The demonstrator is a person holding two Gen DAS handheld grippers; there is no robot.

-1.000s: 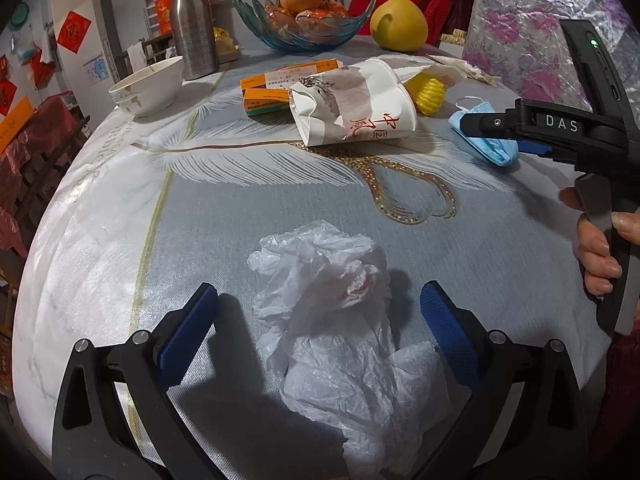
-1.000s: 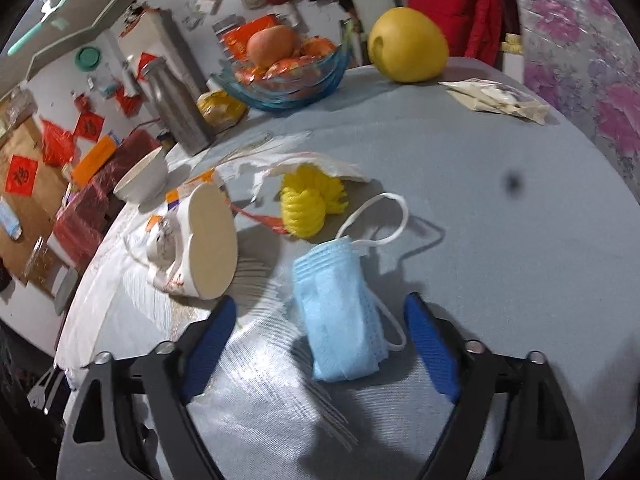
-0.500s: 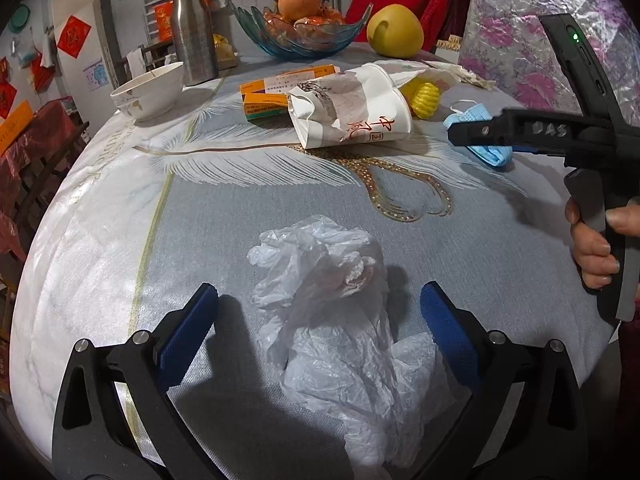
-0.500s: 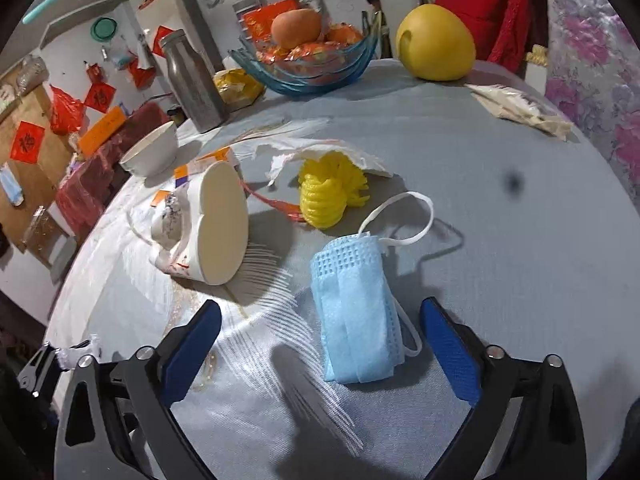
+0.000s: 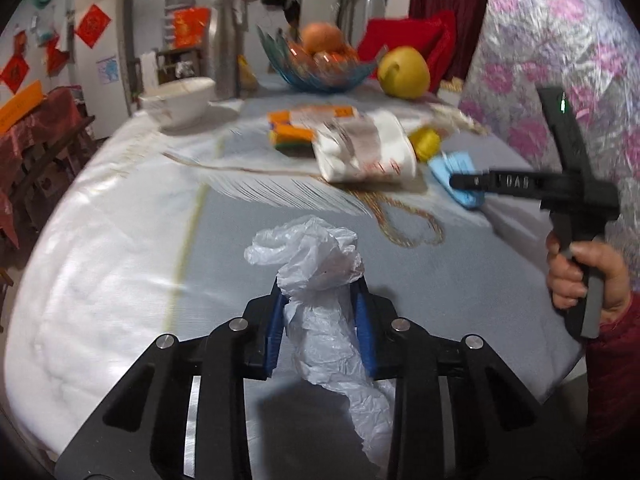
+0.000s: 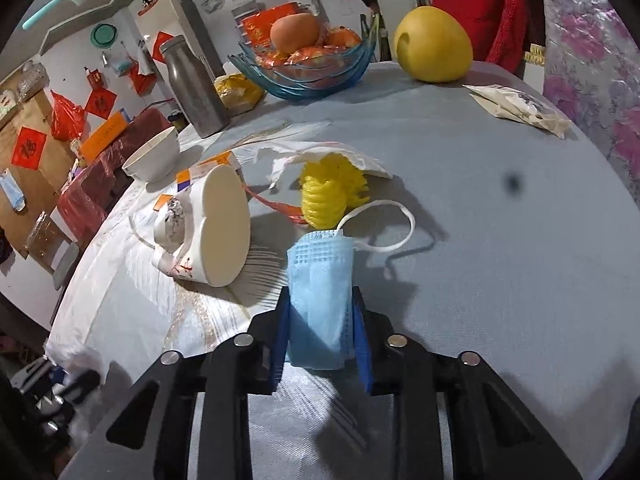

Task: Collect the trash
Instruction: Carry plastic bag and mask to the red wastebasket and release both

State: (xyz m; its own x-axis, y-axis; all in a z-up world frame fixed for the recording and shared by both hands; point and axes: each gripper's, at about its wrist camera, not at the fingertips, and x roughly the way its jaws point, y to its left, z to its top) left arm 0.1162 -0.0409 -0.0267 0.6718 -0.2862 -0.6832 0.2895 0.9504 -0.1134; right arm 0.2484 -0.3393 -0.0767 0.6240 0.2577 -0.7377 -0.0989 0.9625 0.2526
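Left tongs [image 5: 320, 300] clench the plastic bag [image 5: 316, 264]; right tongs [image 6: 320, 316] clench the face mask [image 6: 320, 276]. Paper cup [image 6: 212, 224] and yellow netting [image 6: 332, 196] remain uncollected on the bench [image 6: 500, 280].

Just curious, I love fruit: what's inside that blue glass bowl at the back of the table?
The bowl holds one large orange fruit on top, with shiny orange-red packets around it. Whatever lies deeper is hidden beneath them and blurred by the ribbed glass.

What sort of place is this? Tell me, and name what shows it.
Most likely a lived-in home dining room: a cloth-covered table with a glass fruit bowl, a white bowl and a steel flask, red paper decorations behind.
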